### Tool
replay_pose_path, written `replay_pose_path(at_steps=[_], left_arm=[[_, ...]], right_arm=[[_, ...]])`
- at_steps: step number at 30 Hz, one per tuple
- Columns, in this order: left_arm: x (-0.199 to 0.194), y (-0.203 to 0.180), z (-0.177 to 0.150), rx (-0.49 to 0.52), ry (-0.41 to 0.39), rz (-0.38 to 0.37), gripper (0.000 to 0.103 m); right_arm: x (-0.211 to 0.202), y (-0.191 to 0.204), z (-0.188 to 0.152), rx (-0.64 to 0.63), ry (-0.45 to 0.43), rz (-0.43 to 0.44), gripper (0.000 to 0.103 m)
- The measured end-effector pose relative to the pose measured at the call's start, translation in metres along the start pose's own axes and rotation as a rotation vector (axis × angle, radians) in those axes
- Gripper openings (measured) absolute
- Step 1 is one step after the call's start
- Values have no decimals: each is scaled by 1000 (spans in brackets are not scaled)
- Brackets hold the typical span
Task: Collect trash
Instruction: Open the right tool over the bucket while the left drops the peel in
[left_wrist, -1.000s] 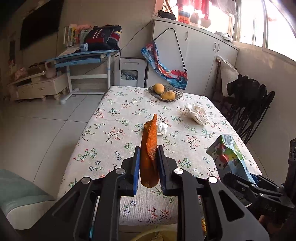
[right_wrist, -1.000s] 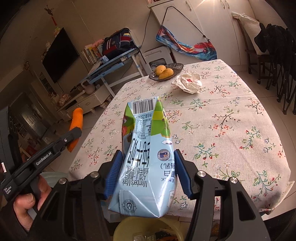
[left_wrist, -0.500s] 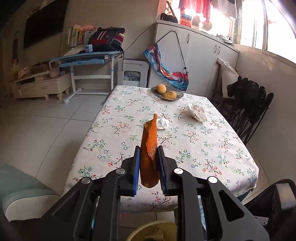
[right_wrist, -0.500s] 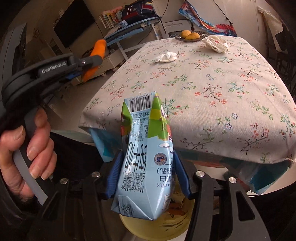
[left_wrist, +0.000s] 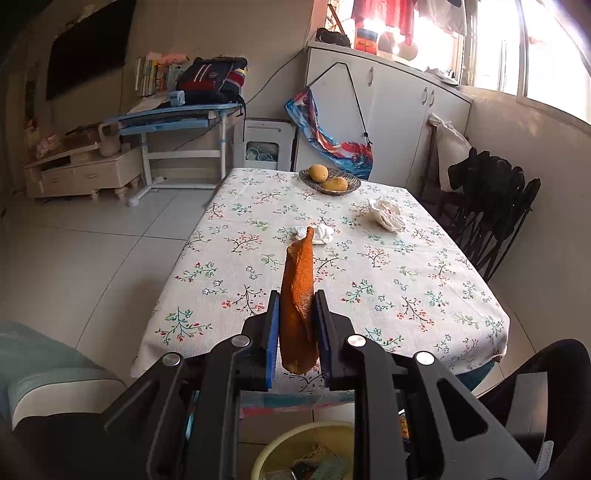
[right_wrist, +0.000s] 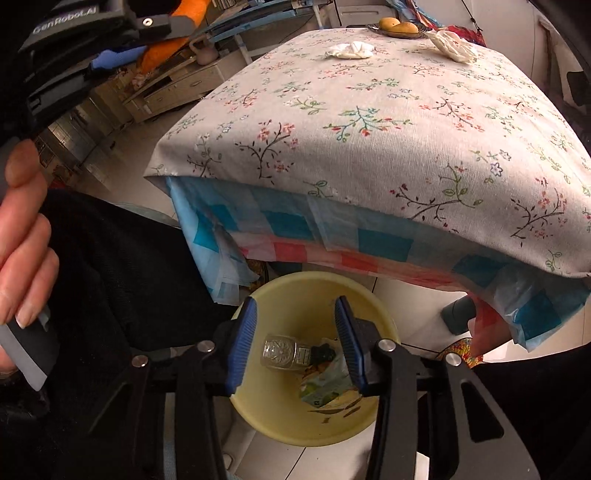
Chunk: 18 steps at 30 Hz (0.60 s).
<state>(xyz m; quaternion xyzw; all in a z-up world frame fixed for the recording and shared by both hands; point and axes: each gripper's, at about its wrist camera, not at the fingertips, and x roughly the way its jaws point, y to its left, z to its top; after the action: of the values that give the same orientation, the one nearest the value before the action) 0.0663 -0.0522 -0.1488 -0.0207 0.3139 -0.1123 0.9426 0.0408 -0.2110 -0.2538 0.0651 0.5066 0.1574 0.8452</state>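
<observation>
My left gripper is shut on a long strip of orange peel, held upright short of the table's near edge. The same peel shows at the top left of the right wrist view. My right gripper points down over the yellow bin; its jaws are closing with nothing between them. The light blue milk carton lies inside the bin beside a glass bottle. Two crumpled white tissues lie on the floral tablecloth.
The table stands ahead, with a plate of fruit at its far end. The bin sits on the floor under the near edge. Dark folding chairs line the right side. A hand grips the left tool.
The milk carton has left my right gripper and dropped into the bin, and that gripper has tipped down over the bin. My left gripper has drawn back from the table, still holding the peel.
</observation>
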Motion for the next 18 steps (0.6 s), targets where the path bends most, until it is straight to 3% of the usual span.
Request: replay_pose_path(at_steps=[9, 18], left_arm=[[-10, -14, -19, 74, 48, -49, 18], [4, -45, -66, 246, 264, -148, 18]], right_arm=[[-43, -22, 9, 115, -233, -19, 63], [-77, -51, 11, 262, -400, -40, 66]])
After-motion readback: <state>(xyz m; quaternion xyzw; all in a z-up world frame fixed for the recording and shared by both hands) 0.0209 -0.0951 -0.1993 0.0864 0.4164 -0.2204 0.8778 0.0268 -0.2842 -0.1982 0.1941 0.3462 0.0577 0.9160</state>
